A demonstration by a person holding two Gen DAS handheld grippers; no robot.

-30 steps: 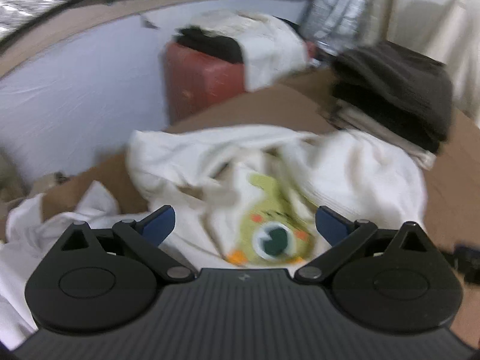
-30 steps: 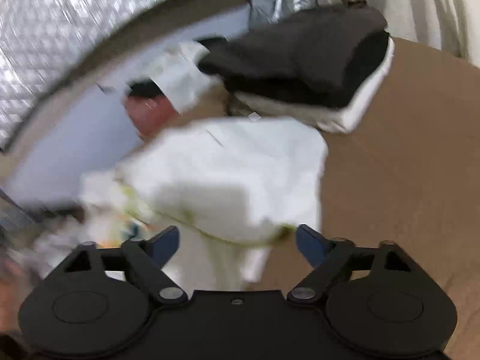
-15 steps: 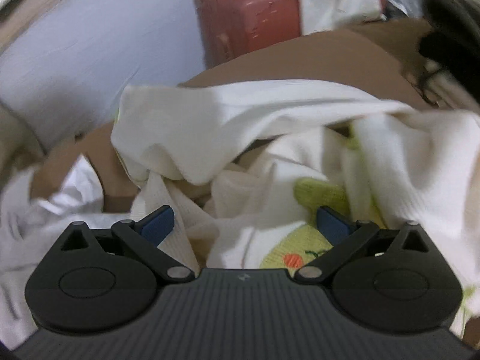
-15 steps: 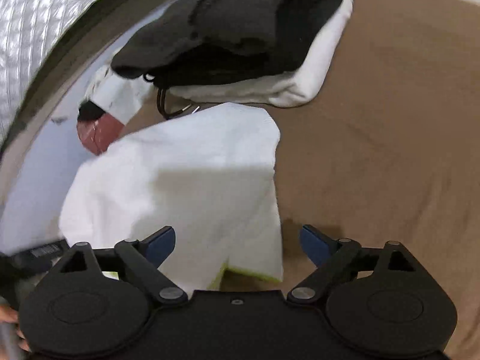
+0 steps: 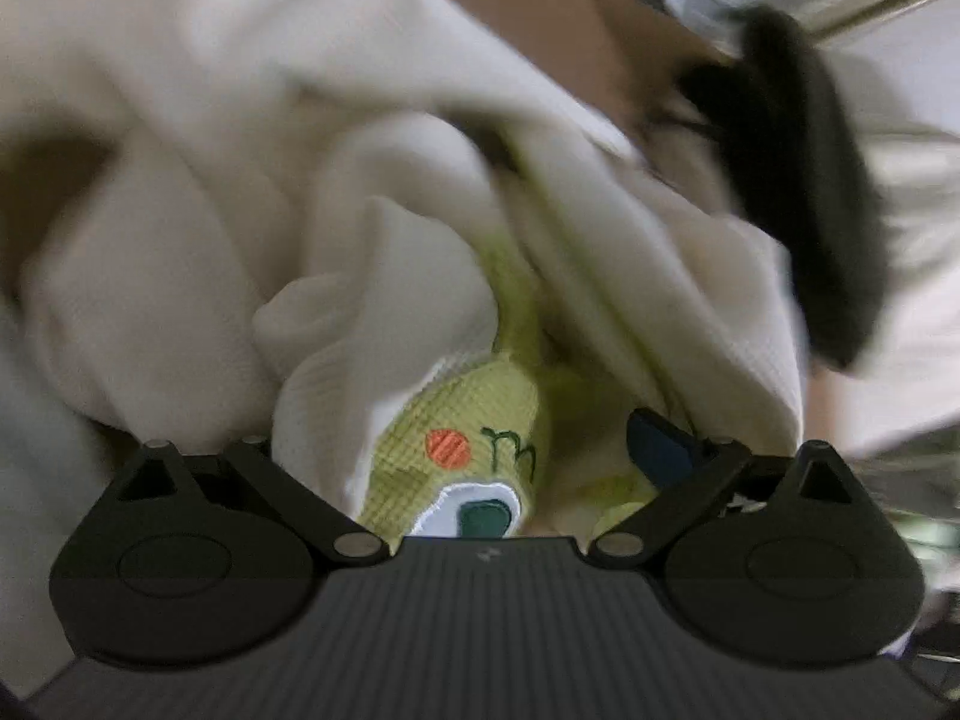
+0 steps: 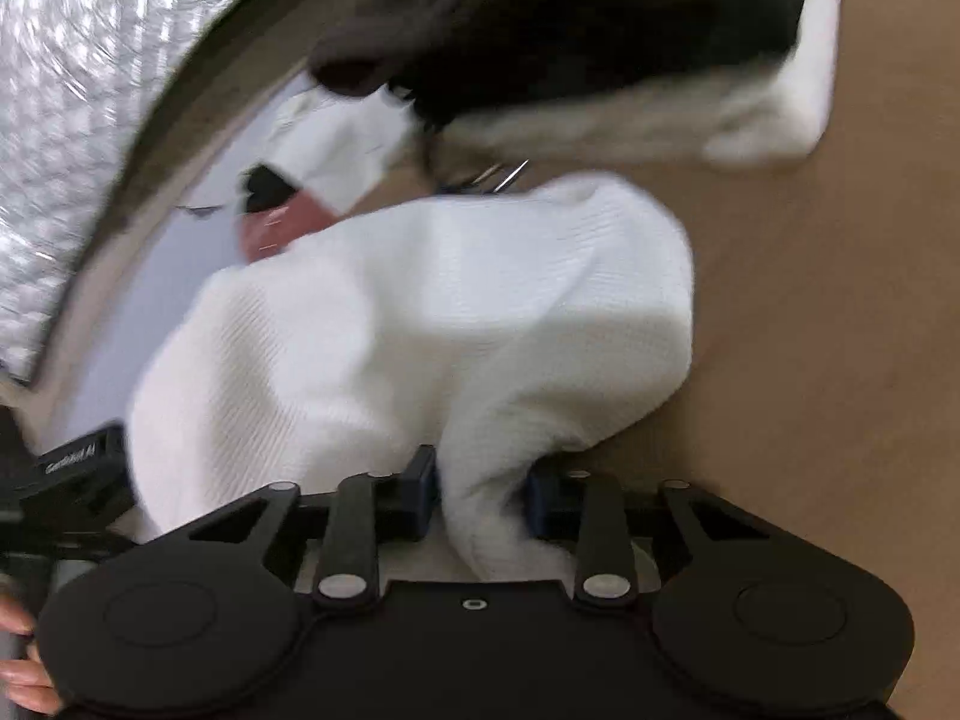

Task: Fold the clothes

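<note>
A white waffle-knit garment [image 5: 372, 198] with a green embroidered patch [image 5: 474, 444] fills the left wrist view, very close and blurred. My left gripper [image 5: 474, 450] is open, with bunched cloth lying between its wide-spread fingers; the left pad is hidden by cloth. In the right wrist view the same white garment [image 6: 420, 312] lies humped on the brown surface [image 6: 840, 360]. My right gripper [image 6: 480, 498] is shut on a fold of its near edge.
A stack of dark folded clothes [image 6: 600, 18] on a white folded piece [image 6: 768, 114] sits just behind the garment. A red box [image 6: 276, 228] and a quilted silver wall [image 6: 90, 90] lie at the back left. A hand [image 6: 18, 678] shows at the lower left.
My right gripper went from open to shut on the garment's near edge. My left gripper pushed in close, so the cloth now lies between its open fingers.
</note>
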